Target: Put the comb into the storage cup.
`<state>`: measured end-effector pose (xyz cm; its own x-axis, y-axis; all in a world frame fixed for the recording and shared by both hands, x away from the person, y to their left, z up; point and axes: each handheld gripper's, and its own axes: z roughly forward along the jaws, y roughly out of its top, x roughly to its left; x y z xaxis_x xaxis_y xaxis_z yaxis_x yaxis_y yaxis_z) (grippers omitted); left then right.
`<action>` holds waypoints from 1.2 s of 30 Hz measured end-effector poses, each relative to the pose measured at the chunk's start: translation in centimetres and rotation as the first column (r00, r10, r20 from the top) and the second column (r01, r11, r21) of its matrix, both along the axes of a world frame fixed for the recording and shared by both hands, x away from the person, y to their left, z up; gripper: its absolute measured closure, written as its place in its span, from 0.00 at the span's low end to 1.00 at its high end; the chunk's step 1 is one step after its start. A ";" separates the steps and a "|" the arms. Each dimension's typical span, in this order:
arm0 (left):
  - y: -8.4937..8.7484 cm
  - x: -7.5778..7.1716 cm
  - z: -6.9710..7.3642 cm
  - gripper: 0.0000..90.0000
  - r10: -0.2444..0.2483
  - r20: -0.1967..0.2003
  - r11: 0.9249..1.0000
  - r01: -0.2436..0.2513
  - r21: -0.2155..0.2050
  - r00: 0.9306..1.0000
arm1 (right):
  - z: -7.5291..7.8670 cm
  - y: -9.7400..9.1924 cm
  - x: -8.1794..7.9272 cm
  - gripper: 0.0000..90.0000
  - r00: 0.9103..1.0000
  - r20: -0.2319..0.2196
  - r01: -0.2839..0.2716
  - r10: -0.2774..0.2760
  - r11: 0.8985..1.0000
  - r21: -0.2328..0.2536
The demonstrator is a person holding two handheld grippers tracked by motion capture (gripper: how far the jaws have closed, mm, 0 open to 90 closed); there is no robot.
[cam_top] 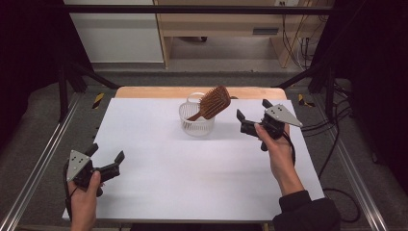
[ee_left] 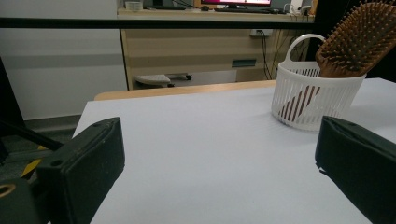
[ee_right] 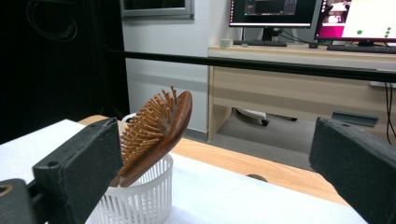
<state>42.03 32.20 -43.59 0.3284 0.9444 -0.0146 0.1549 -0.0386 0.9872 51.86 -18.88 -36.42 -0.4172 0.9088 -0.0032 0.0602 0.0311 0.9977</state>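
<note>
A brown wooden hairbrush [cam_top: 212,102] stands tilted in a small white slatted basket [cam_top: 195,123] at the back middle of the white table [cam_top: 159,163], handle down and bristled head sticking out. The left gripper view shows the brush [ee_left: 358,39] in the basket [ee_left: 308,95] ahead to the right. In the right gripper view the brush [ee_right: 156,130] leans out of the basket [ee_right: 140,198] close by. My left gripper [cam_top: 105,156] is open near the front left corner, holding nothing. My right gripper [cam_top: 252,111] is open, just right of the basket, with nothing between its jaws.
A wooden strip [cam_top: 144,92] runs along the table's far edge. Black frame bars [cam_top: 192,9] surround the table, with metal rails [cam_top: 38,163] at the sides. Cables [cam_top: 332,115] lie to the right. A desk [ee_right: 299,88] with monitors stands beyond.
</note>
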 end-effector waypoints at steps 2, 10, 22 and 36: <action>0.0 0.0 0.0 0.02 0.000 0.001 1.000 0.000 0.000 1.000 | 0.1 -0.1 -0.2 0.04 1.000 0.001 -0.002 0.002 1.000 0.007; 0.4 0.2 -0.1 0.02 0.013 -0.004 1.000 -0.013 -0.007 1.000 | 0.2 -0.7 -0.6 0.04 1.000 -0.002 0.002 -0.002 1.000 0.006; 0.3 0.3 -0.2 0.02 0.011 -0.010 1.000 -0.011 -0.006 1.000 | -0.9 -1.7 -1.6 0.03 1.000 -0.008 0.009 -0.009 1.000 -0.014; 0.4 0.2 -0.3 0.01 -0.008 -0.018 1.000 0.007 -0.011 1.000 | -1.9 -4.4 -3.2 0.02 0.999 -0.010 0.045 -0.045 0.999 -0.021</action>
<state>42.25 32.59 -43.85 0.3351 0.9417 -0.0313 0.1723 -0.0286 0.9846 48.61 -23.31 -38.37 -0.3757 0.9265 -0.0182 0.0726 0.0490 0.9962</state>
